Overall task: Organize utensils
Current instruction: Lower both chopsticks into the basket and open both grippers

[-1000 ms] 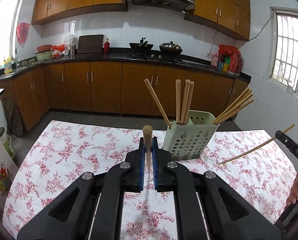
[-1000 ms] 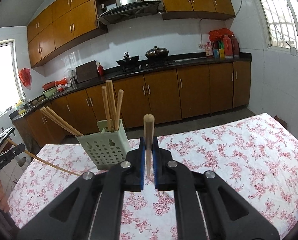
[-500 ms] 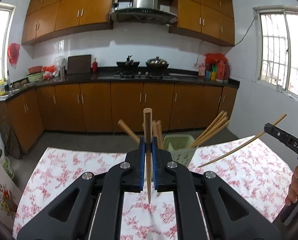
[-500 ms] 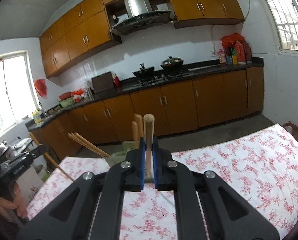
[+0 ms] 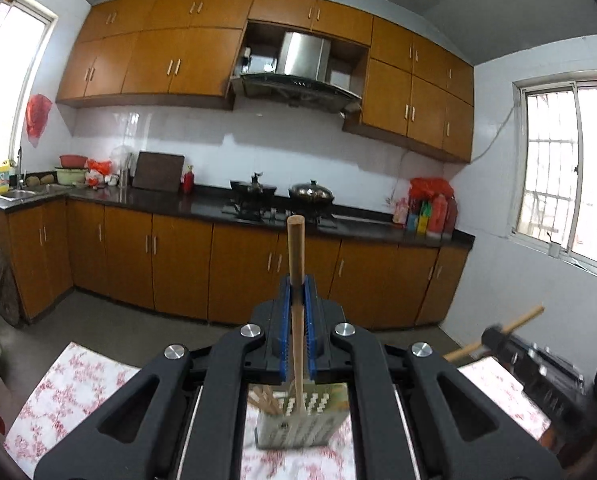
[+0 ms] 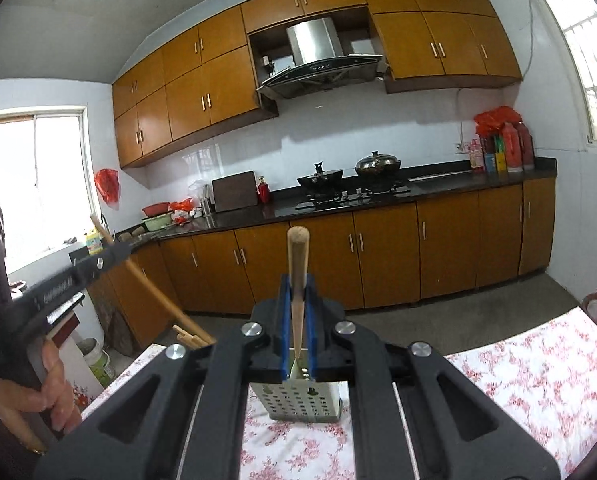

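My left gripper (image 5: 297,288) is shut on a wooden chopstick (image 5: 296,264) that stands upright, its lower tip over the pale green perforated utensil holder (image 5: 298,424), which has chopsticks (image 5: 262,400) in it. My right gripper (image 6: 297,288) is shut on another chopstick (image 6: 297,272), its tip just above the same holder (image 6: 304,402). The right gripper with its chopstick shows in the left wrist view (image 5: 502,336). The left gripper shows in the right wrist view (image 6: 78,272).
The holder stands on a table with a red floral cloth (image 6: 538,376). Behind are brown kitchen cabinets (image 5: 178,260), a dark counter with pots (image 5: 310,194) and windows on both sides.
Both grippers have risen and come in over the holder. The holder now sits low between the fingers in both views, and the chopsticks stand more upright.
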Available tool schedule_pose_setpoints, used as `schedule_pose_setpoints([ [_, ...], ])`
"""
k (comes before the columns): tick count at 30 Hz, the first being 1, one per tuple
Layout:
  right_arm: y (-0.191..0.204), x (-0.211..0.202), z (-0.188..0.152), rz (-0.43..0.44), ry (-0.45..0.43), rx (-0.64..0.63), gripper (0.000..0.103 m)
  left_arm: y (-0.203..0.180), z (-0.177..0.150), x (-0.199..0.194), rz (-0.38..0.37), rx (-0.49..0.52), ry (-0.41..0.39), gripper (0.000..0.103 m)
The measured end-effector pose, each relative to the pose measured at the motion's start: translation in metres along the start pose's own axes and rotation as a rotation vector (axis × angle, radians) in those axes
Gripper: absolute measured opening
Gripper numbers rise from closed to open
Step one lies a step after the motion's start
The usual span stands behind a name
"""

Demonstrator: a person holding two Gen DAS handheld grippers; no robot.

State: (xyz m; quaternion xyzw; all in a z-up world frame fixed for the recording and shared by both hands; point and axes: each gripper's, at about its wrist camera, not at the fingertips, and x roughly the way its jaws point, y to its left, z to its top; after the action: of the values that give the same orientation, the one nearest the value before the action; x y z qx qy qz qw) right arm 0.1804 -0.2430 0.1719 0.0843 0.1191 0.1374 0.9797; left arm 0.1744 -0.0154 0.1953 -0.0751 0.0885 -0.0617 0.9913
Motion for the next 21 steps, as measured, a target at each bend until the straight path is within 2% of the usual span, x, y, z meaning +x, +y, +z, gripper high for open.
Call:
schedule_pose_setpoints([
  [3,-0.001,0.015,-0.003,-0.004,0.031,-0.003,0.008,-0.003,-0.005,0.019,0.024,0.003,-0.003,0.007],
  [10,-0.009,0.058,-0.018,-0.004,0.12,0.017,0.008,0.01,-0.036,0.061,0.043,-0.025,0.092,0.007],
  [21,-0.005,0.096,-0.039,-0.024,0.189,0.011,0.008,0.019,-0.052,0.073,0.037,-0.03,0.148,0.007],
])
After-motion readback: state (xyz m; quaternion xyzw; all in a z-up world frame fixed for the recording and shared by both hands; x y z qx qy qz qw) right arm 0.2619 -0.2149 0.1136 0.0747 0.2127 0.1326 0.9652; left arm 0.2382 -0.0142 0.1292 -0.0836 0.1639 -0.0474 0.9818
